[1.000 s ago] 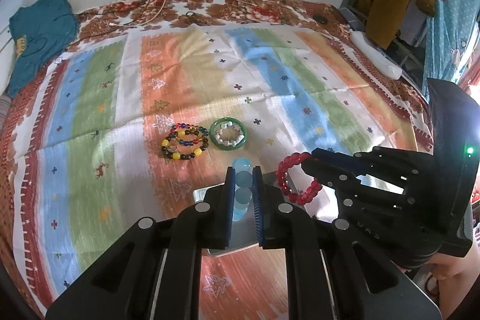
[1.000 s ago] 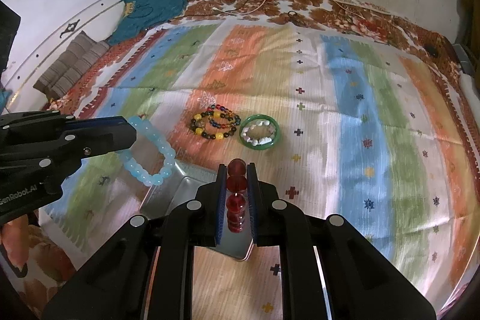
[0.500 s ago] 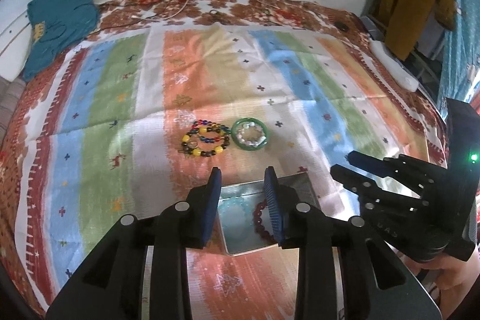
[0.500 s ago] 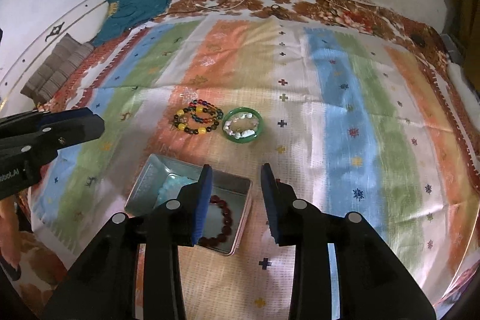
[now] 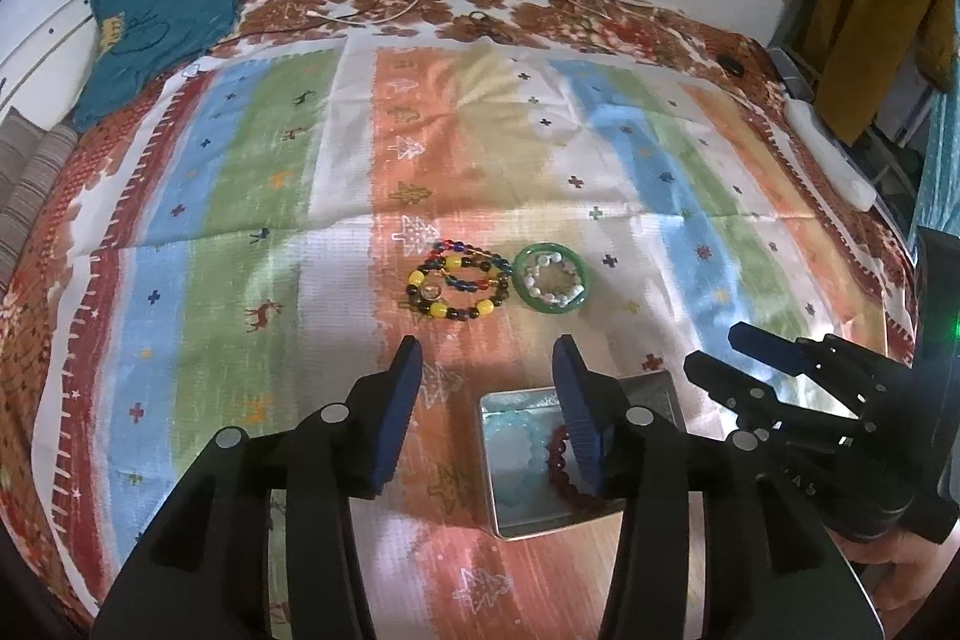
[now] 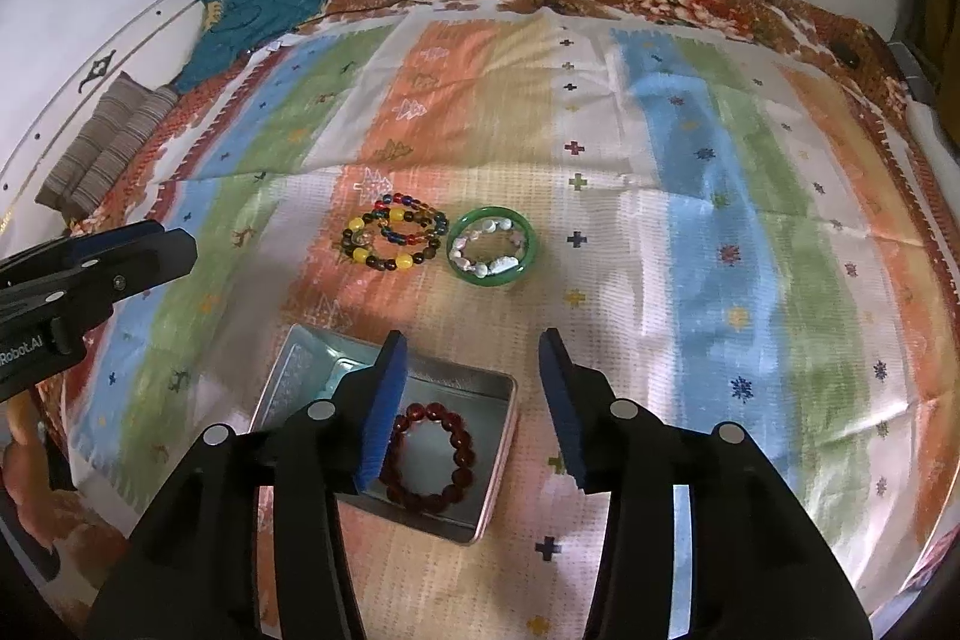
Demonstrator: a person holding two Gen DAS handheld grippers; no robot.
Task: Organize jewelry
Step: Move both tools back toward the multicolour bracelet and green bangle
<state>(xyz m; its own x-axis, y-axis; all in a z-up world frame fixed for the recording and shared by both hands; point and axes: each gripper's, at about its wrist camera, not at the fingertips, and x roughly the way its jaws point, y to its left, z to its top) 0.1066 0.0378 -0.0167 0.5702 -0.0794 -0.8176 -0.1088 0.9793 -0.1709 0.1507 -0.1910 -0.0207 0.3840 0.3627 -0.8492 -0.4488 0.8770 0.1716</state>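
Both jaws opening, nothing between them. Red bracelet point(image 6: 432, 457) and pale blue one point(image 5: 516, 451) lie in the tin point(image 6: 498, 460). Beaded pair point(image 5: 457, 287) sits far of my left gripper point(image 5: 486, 403); green bangle point(image 6: 493, 251) far of the right gripper point(image 6: 471, 397). One each.

Red bracelet point(image 6: 433, 457), pale-blue bracelet point(image 5: 515, 451) flat in tin point(image 6: 503, 445) (open).

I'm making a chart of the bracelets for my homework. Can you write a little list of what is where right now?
In tin: red bead bracelet; pale blue bracelet
On cloth: multicoloured bead bracelets; green bangle with white beads inside it
Left gripper: jaws opening, nothing between
Right gripper: jaws opening, nothing between
Still to pack: the pieces on the cloth
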